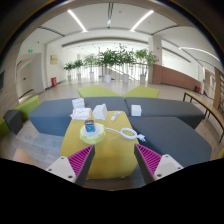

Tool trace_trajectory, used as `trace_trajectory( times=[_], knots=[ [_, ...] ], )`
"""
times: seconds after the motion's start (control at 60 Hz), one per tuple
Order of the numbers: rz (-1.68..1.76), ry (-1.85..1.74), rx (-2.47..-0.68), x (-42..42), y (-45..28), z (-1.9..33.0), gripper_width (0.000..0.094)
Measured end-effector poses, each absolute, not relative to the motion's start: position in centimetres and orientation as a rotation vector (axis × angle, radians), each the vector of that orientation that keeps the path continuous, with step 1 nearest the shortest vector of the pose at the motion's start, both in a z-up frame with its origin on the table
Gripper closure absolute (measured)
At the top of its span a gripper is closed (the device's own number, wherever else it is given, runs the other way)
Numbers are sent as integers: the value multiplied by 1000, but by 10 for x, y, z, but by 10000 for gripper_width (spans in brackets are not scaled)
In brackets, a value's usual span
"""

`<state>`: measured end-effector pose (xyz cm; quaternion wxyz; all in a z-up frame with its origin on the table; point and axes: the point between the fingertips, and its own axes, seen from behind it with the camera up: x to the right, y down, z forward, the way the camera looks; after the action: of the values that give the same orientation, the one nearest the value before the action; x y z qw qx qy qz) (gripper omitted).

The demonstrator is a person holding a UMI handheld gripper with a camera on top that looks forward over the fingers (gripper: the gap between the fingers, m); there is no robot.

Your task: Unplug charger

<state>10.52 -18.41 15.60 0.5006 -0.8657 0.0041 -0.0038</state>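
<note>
A white power strip (97, 129) lies on a yellow table top (104, 158), just beyond my fingers and a little to the left. A small white charger (90, 126) with a blue mark stands plugged into it. A white cable (130, 134) curls in a loop on the table to the strip's right. My gripper (112, 158) is open and empty, its two pink pads (80, 158) spread wide over the near end of the yellow table, short of the strip.
Grey sofa-like seating (165, 110) flanks the yellow table on both sides. White boxes (136, 110) sit further back on the table. Green plants (110, 60) stand far behind in a large hall. A wooden table (208, 104) is at the right.
</note>
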Motion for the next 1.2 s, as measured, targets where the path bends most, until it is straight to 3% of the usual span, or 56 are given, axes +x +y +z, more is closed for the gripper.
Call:
trace_trajectory(
  times=[0.017,0.183,0.483,0.767,0.9,0.95,1.2],
  knots=[
    [-13,14,-2096,98,-180,167,110],
    [-44,11,-2106,95,-159,164,112],
    [24,-160,-2144,23,-65,87,112],
    [63,-87,-2022,-15,48,58,143],
    [25,-113,-1960,-21,82,47,281],
    [-32,-121,-1911,-15,94,45,542],
    [28,-119,-1900,-19,95,45,709]
  ],
)
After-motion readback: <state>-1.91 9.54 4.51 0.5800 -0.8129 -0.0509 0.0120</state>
